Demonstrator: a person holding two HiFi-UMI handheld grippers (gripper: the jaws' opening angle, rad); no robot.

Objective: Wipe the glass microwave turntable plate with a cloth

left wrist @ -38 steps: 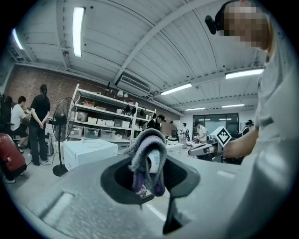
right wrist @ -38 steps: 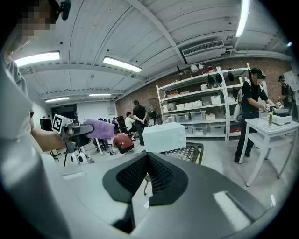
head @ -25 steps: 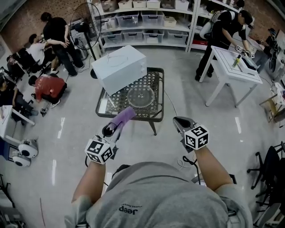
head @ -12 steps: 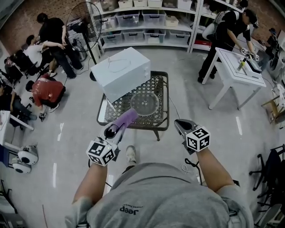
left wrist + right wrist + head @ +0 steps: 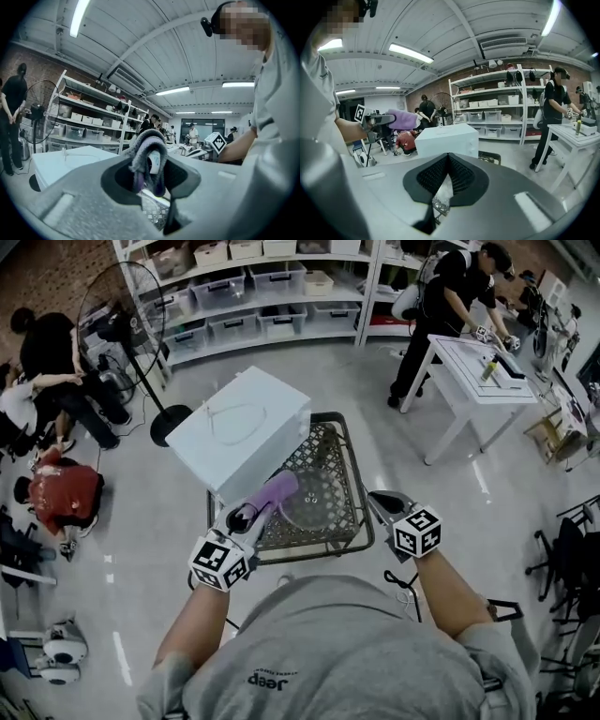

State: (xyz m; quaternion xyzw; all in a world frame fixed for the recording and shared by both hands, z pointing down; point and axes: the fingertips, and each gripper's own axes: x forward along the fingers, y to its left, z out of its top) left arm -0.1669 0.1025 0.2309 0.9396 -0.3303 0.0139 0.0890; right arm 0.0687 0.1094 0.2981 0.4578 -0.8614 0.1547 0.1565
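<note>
Clamped jaws on the left gripper (image 5: 149,168) held a folded purple cloth (image 5: 148,146), its loose end standing out past the tips, while the right gripper (image 5: 447,174) had its jaws pressed together on nothing. In the head view the glass turntable plate (image 5: 319,495) lay flat on the wire-mesh table (image 5: 362,521) at the centre of the frame. It sat just right of the cloth's free end and beside the white microwave (image 5: 239,432), which filled the table's upper-left part. Both grippers hovered at the table's lower edge, left of centre and right of centre, and neither looked to be touching the glass. The step in hand seemed to be bringing the cloth down onto the plate. To do it well, the projecting fold should have met the glass first, with the hard jaw tips kept off it. Light strokes sweeping from the middle out to the rim would have suited. A smooth plate on open mesh would probably slide or rock. The right gripper would therefore likely have needed to open and steady the lower-right rim before any firm wiping began.
</note>
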